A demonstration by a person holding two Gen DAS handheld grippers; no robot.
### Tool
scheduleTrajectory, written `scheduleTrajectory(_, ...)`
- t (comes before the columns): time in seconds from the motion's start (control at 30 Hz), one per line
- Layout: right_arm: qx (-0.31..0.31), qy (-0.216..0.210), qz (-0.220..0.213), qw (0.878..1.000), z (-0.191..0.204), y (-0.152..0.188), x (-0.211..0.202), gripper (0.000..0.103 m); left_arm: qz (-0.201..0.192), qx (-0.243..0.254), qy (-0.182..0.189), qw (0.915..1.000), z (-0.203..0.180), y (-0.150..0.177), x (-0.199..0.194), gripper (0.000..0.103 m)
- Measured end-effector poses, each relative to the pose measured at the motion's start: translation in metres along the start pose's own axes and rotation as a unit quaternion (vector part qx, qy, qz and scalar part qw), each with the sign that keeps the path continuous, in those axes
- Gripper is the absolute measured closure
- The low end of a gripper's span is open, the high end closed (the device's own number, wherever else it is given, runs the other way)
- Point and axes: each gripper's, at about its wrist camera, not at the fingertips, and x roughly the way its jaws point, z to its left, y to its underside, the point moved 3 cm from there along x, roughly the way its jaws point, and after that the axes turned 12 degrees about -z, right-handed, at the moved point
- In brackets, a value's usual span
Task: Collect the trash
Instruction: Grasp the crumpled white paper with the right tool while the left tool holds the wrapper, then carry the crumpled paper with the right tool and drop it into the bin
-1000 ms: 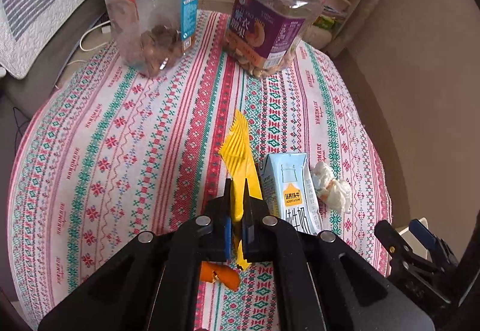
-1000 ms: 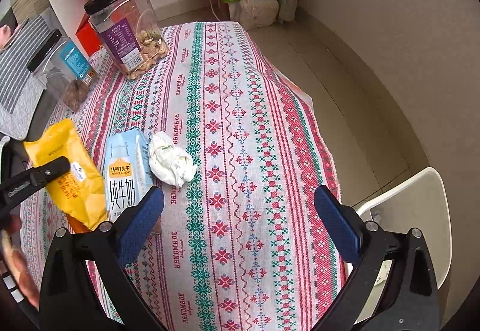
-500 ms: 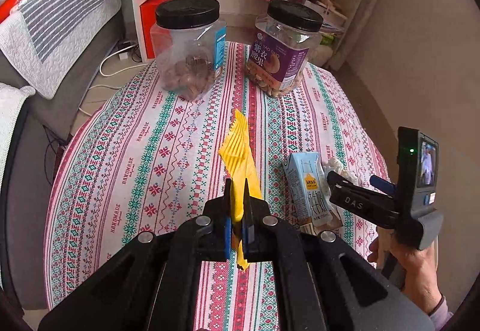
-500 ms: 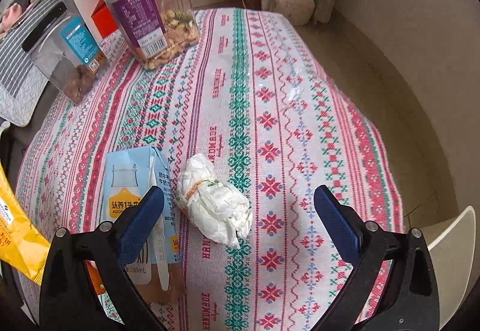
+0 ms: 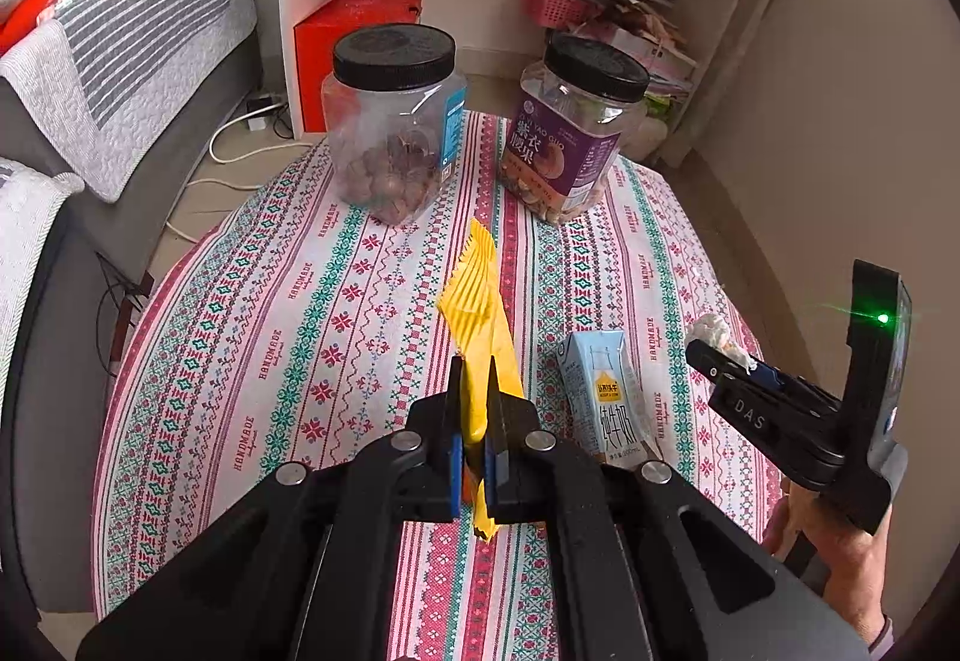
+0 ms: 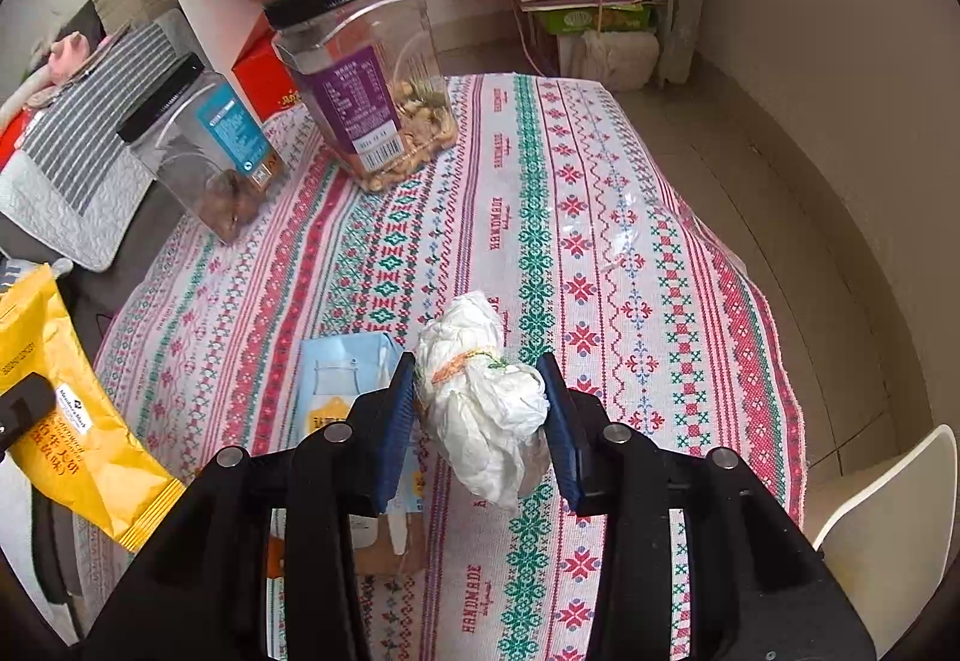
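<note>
Right now I am mid-collection, with a piece of trash in each gripper. My left gripper [image 5: 474,421] has its pads clamped together on the yellow snack wrapper [image 5: 480,313], which stands up out of the jaws at the centre of the left view, lifted off the tablecloth [image 5: 288,337]. My right gripper [image 6: 483,421] has just closed on the crumpled white tissue wad [image 6: 480,397], its blue pads pressing both sides at the lower centre of the right view.

The blue milk carton [image 6: 342,379] lies on the cloth just left of the wad, not yet collected. I judge the next move calls for carrying both pieces away to a bin; neither view shows one.

The left view shows my right gripper from outside, at the right edge, with a hand [image 5: 840,559] beneath it. The right view alone shows the wrapper's printed face, at its left edge, and how the pads meet the wad.
</note>
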Motion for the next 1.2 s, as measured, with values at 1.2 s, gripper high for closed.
scheduleTrajectory(1.2,-0.048,0.009,-0.094,0.994,-0.019,0.004,-0.126,0.065,-0.037,0.054,0.038,0.9971,-0.081,0.016,-0.049,0.099)
